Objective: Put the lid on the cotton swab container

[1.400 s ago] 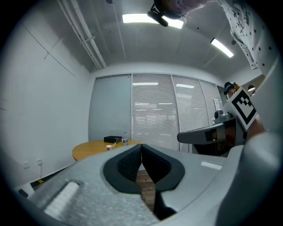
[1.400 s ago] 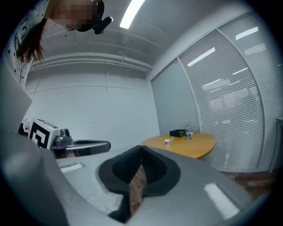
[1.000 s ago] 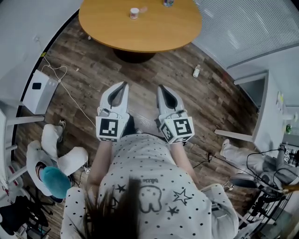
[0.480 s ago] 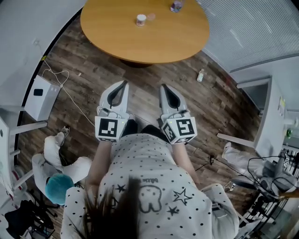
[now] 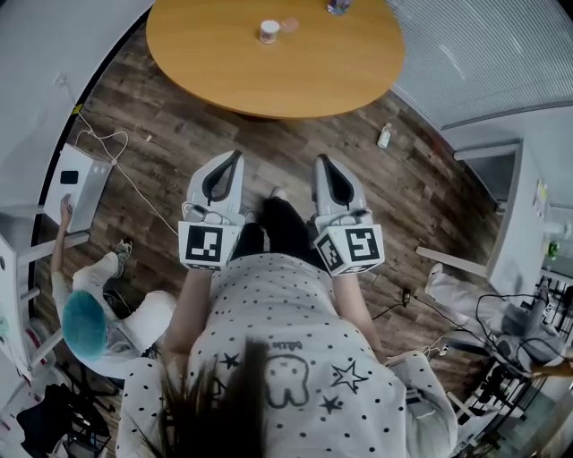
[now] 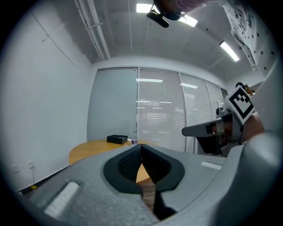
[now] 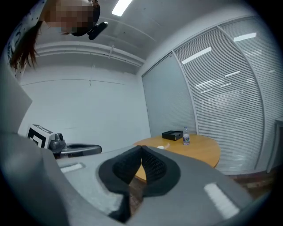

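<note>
We stand on a dark floor [image 5: 179, 134] of long wooden planks. Ahead of us is a round bench [image 5: 340, 72] with a smooth yellow-brown top. Far back on it sits the small white cotton swab container [image 5: 269, 32]. Its pale round lid [image 5: 288, 25] lies just beside it, not on it, and a bottle [image 5: 338, 5] stands near the far edge. Our left claw [image 5: 237, 159] and right claw [image 5: 320, 161] are side by side over the floor, well apart from the bench. Both are smooth and grey, with black ribbed pads, and each has a cube of black and white squares at the back. On each claw the two jaws are pressed together with nothing between them. Looking down from the head, we see a person in a blue-green cap [image 5: 85, 326] low at our left, near a white box [image 5: 73, 183], and a little white bottle [image 5: 384, 136] lying on the planks. The two gripper views show other things: a flat black box [image 6: 117, 139] on the bench, a wall of thin white blinds [image 6: 159, 110], and long bright lamps [image 6: 230, 50] on the ceiling.
</note>
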